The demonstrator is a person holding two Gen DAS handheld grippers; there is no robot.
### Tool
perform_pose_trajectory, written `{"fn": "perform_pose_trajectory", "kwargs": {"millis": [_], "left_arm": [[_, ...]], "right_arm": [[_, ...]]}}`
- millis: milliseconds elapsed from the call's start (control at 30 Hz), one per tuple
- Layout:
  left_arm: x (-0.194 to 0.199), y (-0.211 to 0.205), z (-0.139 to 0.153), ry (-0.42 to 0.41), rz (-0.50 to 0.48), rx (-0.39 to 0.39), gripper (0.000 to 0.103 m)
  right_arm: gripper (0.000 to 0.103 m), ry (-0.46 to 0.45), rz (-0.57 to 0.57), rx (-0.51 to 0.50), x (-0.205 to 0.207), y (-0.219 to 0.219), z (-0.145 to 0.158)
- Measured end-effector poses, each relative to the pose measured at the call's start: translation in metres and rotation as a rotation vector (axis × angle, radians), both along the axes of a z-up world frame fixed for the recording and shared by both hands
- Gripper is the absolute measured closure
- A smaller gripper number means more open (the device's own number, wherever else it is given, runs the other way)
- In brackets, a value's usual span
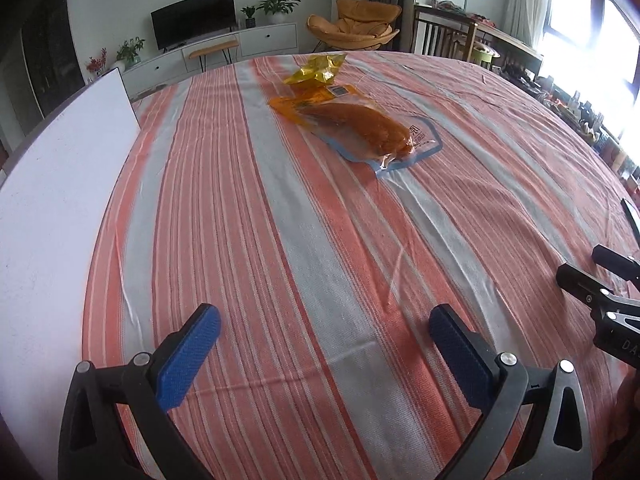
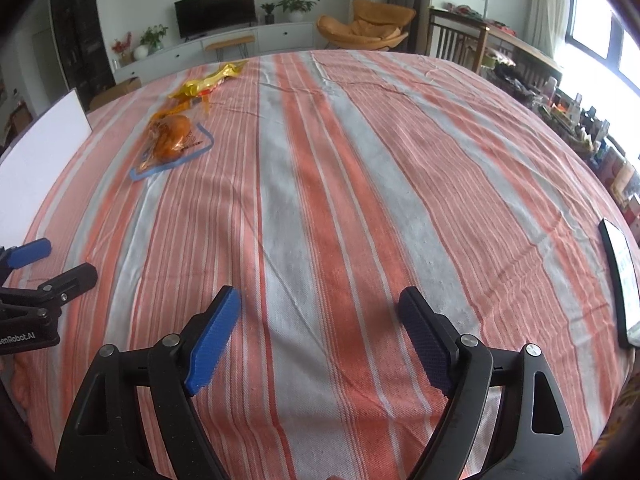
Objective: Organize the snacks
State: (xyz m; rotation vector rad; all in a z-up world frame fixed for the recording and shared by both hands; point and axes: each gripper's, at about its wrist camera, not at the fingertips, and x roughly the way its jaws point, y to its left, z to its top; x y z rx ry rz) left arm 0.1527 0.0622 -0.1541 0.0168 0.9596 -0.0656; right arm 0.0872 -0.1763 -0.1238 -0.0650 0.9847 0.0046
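A clear, blue-edged snack pack with an orange-brown piece inside lies on the striped tablecloth, far ahead of my left gripper. A crumpled yellow wrapper lies just behind it. Both show at the far left in the right wrist view: the pack and the wrapper. My left gripper is open and empty, low over the cloth. My right gripper is open and empty over the cloth's middle. Each gripper shows at the edge of the other's view.
A white board lies along the table's left edge. A dark tablet or phone lies at the right edge. Beyond the table are a TV cabinet, an orange chair and cluttered shelves by the window.
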Motion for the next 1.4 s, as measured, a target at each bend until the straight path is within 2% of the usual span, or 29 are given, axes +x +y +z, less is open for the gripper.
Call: {"fn": "perform_pose_trajectory", "kwargs": {"millis": [967,1067,1233,1333,1400], "left_arm": [[0.0,0.0,0.001,0.001,-0.003,0.0,0.0],[0.0,0.0,0.0,0.001,-0.003,0.0,0.0],[0.0,0.0,0.0,0.001,-0.004,-0.001,0.0],[-0.001,0.0,0.002,0.001,-0.004,0.0,0.0],[-0.001,0.0,0.002,0.001,-0.004,-0.001,0.0]], "right_arm": [[0.017,0.008,0.008,0.007,0.0,0.0,0.001],[0.018,0.051,0.058,0.05,0.016,0.004,0.005],[0.018,0.055,0.248,0.093,0.087,0.056,0.032],[0.019,0.09,0.353,0.055,0.137,0.105,0.032],[0.019,0.157,0.405,0.01,0.165,0.136,0.015]]}}
